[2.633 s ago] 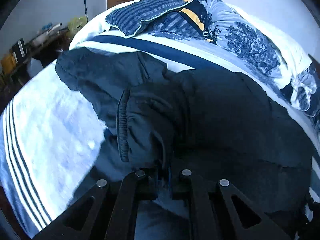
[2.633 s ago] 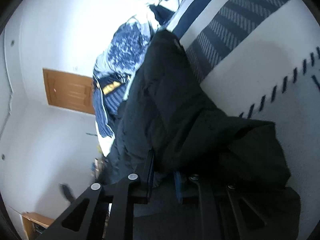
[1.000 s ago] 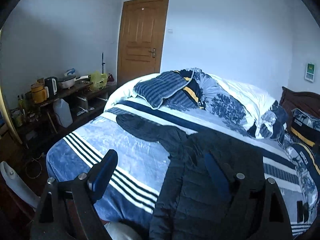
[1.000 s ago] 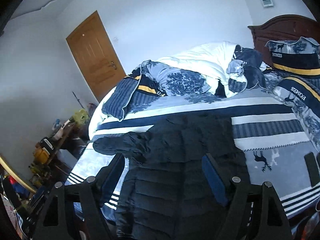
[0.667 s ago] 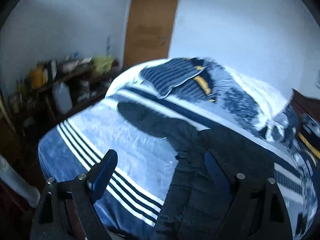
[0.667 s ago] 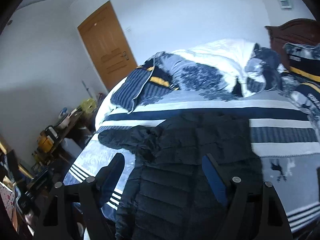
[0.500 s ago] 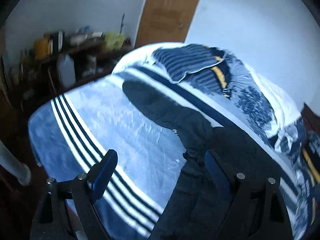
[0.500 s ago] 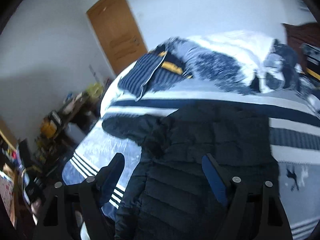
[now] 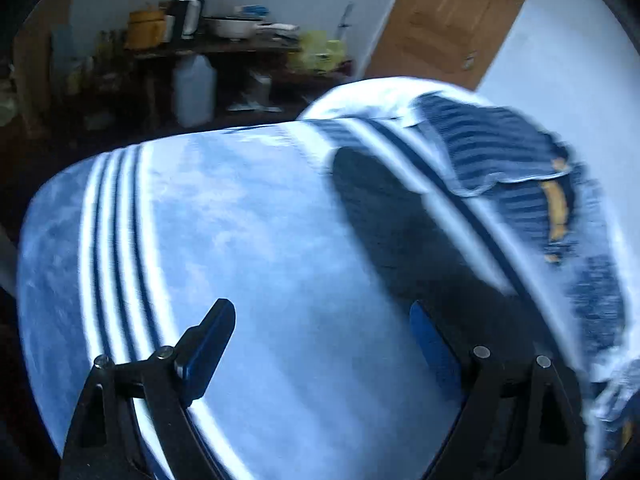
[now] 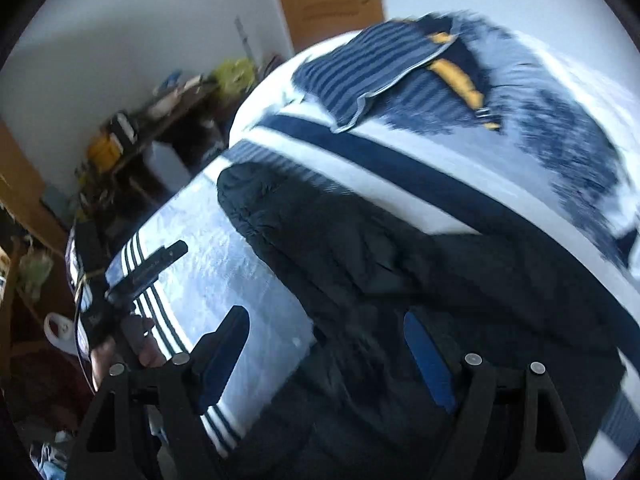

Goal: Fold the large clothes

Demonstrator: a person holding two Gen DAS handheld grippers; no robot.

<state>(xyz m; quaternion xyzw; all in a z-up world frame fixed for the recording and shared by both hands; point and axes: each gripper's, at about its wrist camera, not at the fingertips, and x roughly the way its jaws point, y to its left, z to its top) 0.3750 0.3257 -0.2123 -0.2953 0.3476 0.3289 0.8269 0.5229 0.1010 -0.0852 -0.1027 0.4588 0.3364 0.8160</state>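
- we see the black puffer jacket (image 10: pixel 400 280) flat on the striped blanket (image 10: pixel 224 280); its sleeve (image 9: pixel 384 208) runs long toward 11 o'clock, body toward 5 o'clock.
- left gripper (image 9: pixel 320 344) jaws wide apart, holding nothing, over bare blanket.
- right gripper (image 10: pixel 326 344) jaws wide apart, empty, above the jacket.
- striped pillow (image 10: pixel 368 76) at 1 o'clock; cluttered shelf (image 9: pixel 208 44) and wooden door (image 9: pixel 452 20) beyond; view motion-blurred.
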